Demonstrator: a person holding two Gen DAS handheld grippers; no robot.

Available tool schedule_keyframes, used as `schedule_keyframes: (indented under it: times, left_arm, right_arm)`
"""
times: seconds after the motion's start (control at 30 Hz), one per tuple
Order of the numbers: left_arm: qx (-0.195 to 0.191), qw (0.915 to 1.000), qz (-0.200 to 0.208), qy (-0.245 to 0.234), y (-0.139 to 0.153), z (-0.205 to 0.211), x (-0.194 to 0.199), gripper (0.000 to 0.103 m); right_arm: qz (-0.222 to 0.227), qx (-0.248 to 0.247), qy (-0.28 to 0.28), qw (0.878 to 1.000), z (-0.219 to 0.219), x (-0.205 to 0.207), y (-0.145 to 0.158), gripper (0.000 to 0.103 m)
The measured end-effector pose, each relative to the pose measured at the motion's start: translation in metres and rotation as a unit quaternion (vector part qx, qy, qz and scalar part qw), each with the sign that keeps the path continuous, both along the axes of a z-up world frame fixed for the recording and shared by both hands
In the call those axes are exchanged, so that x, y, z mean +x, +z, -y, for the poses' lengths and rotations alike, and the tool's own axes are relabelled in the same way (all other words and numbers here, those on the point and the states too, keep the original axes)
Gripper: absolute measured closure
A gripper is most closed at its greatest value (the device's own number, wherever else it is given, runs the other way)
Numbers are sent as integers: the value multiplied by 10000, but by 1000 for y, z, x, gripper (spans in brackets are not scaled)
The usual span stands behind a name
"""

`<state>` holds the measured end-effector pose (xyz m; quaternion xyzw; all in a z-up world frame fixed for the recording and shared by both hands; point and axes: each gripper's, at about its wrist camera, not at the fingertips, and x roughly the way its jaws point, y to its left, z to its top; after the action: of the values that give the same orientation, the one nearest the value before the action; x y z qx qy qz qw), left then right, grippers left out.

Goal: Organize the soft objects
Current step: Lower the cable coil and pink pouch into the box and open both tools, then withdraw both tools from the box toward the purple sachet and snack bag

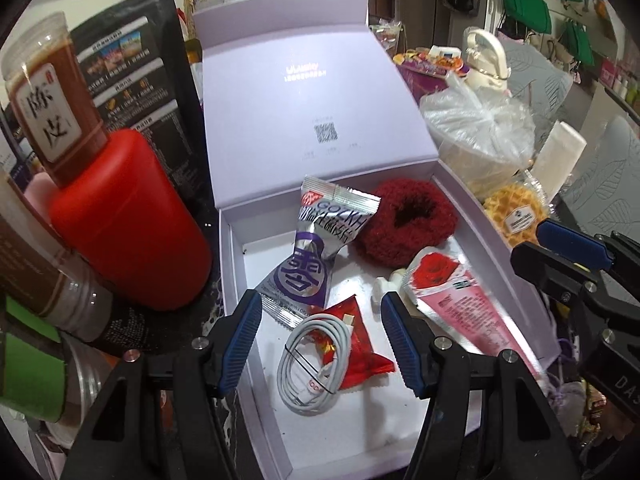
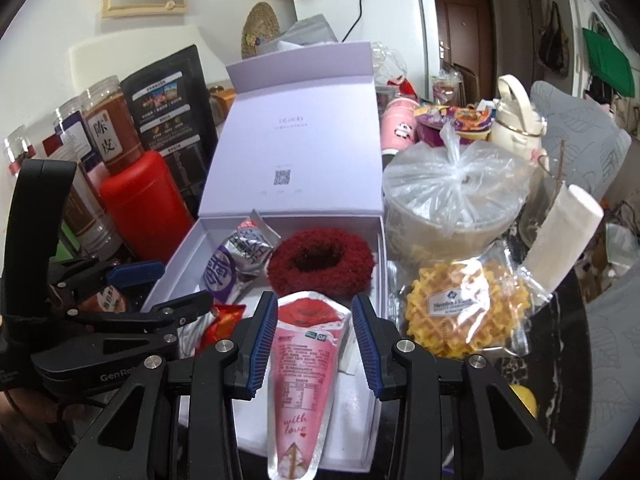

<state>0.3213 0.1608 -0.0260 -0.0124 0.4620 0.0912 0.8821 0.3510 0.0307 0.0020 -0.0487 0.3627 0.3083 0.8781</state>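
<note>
Crowding the open box (image 2: 372,264): red canister (image 2: 144,204), bagged waffle (image 2: 468,316).

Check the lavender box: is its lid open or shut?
Open. The lavender box has its lid standing up behind it, and the red scrunchie and white cable lie exposed inside.

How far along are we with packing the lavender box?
Done: the red scrunchie, silver snack packet, red packet and coiled white cable lie in the lavender box. In hand: nothing is clearly gripped; the pink rose pouch sits between the right gripper jaws, across the box's front edge. The left gripper is open and empty. Left: the bagged waffle beside the box.
</note>
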Motion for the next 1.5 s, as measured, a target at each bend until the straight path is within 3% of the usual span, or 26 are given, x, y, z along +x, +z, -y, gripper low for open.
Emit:
schedule_keyframes:
  times: [0.73, 0.8, 0.87, 0.97, 1.2, 1.5]
  left_arm:
    - [115, 9923, 1206, -251, 122, 32, -87, 42]
    - [127, 9907, 1330, -273, 130, 37, -97, 41]
    - [138, 9888, 1454, -307, 137, 42, -108, 24]
    - [111, 9859, 1625, -379, 143, 50, -125, 17]
    - [95, 9807, 1870, -569, 150, 68, -160, 17]
    - [2, 9783, 1876, -880, 138, 95, -185, 17]
  right_arm:
    - [1008, 273, -174, 9944, 49, -82, 103, 61]
    - [1076, 294, -215, 9935, 54, -91, 107, 55]
    - [1141, 316, -279, 9926, 61, -101, 111, 50]
    - [1174, 339, -400, 9917, 73, -115, 114, 46]
    - [1237, 336, -596, 9900, 98, -144, 113, 30]
    - [1250, 225, -825, 9885, 126, -171, 98, 18]
